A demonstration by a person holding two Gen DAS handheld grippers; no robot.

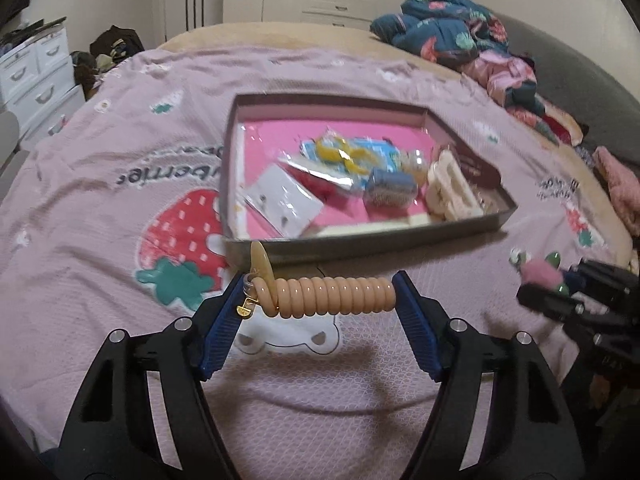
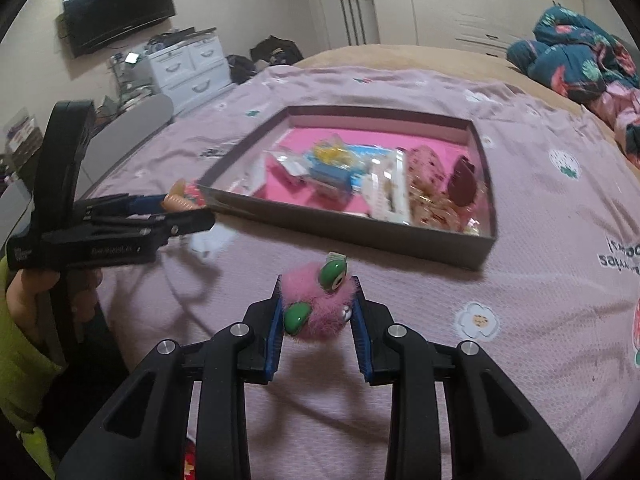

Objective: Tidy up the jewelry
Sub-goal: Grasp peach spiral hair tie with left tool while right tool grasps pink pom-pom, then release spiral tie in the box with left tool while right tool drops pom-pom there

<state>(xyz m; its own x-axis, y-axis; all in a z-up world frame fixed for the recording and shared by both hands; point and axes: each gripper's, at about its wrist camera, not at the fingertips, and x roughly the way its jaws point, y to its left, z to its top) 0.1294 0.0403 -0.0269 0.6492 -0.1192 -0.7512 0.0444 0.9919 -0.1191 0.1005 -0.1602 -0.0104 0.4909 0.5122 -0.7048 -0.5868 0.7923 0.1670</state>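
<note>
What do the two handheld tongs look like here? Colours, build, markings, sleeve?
Both tongs, left tongs and right tongs, match: black plastic linkage arms with slotted cutouts, round silver pivot pins, and blue ribbed pads on the fingertips. Seen side-on from the right wrist view, the left tongs carry a curved black handle and small white lettering too blurred to read. No cables show. The sleeve is yellow-green.

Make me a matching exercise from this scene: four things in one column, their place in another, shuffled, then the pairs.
Things:
1. coiled hair tie
2. fluffy pink clip
3. box
4. folded quilt

Places:
A. on the pink bedspread
B. in the right gripper
C. far corner of the bed
D. in the left gripper

Pairs: 1-D, 2-B, 3-A, 4-C
</note>
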